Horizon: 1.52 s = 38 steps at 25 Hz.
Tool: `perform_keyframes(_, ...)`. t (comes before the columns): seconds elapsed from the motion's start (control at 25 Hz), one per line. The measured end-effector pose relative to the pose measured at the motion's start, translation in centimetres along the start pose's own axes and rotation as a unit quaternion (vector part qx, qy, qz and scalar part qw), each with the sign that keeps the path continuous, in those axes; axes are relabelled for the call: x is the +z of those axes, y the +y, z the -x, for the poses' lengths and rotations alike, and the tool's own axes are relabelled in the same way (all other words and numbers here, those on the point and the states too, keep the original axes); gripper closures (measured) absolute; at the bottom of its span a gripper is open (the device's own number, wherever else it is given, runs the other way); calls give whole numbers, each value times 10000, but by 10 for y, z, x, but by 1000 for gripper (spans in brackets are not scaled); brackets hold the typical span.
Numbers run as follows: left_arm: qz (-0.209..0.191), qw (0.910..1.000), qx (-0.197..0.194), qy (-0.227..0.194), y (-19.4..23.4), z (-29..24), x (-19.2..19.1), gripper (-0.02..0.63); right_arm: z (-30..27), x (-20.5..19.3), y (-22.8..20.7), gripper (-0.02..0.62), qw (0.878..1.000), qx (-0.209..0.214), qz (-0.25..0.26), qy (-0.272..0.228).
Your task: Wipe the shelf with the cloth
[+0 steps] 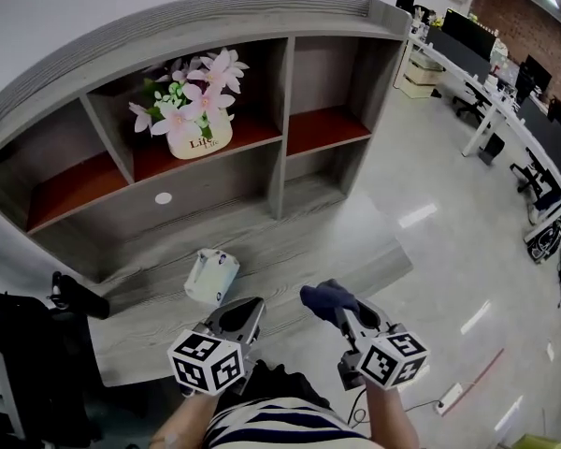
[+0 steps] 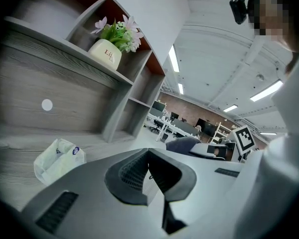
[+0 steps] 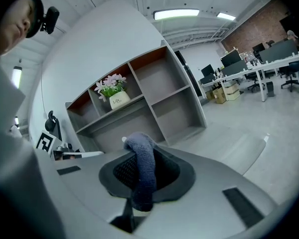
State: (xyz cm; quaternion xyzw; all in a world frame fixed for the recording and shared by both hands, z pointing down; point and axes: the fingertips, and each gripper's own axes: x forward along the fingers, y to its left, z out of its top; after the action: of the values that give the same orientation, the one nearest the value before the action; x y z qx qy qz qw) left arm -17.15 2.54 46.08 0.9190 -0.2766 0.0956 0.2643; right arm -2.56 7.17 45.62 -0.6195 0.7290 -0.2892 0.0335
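Note:
A grey curved shelf unit (image 1: 290,204) with red-brown boards stands in front of me; it also fills the left gripper view (image 2: 65,46) and the right gripper view (image 3: 154,96). My right gripper (image 1: 342,312) (image 3: 142,171) hangs over the front edge of its low bottom board, shut on a dark blue cloth (image 1: 325,297) (image 3: 143,156) that bunches out past the jaws. Beside it, the left gripper (image 1: 237,318) (image 2: 148,158) is shut with nothing in it.
A white pot of pink flowers (image 1: 198,137) (image 2: 105,54) stands in the upper middle compartment. On the bottom board, just ahead of the left gripper, lies a white tissue pack (image 1: 211,275) (image 2: 57,158). A black chair (image 1: 37,354) is at left; office desks (image 1: 505,82) at right.

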Motion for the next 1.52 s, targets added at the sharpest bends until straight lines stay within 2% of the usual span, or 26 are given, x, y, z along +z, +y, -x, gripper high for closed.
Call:
perform_keyframes(0.44,78,9997,5,-216,11,-6,25,589,-30,39,21,541,9987,338,366,-88)
perform_keyframes(0.84,137,9969,343,-690,22,-28,61,589,-67,99,31,541,9894,1138,859,-273)
perform_keyframes(1.12,256,9925,787,-899,12,-74,96,589,-88,156,14,541,9744,1926,1146,-189)
perform_keyframes(1.52,238,9779,1690,-1211,-5,-121,119,589,-105,214,-16,541,9437,2960,1470,-124)
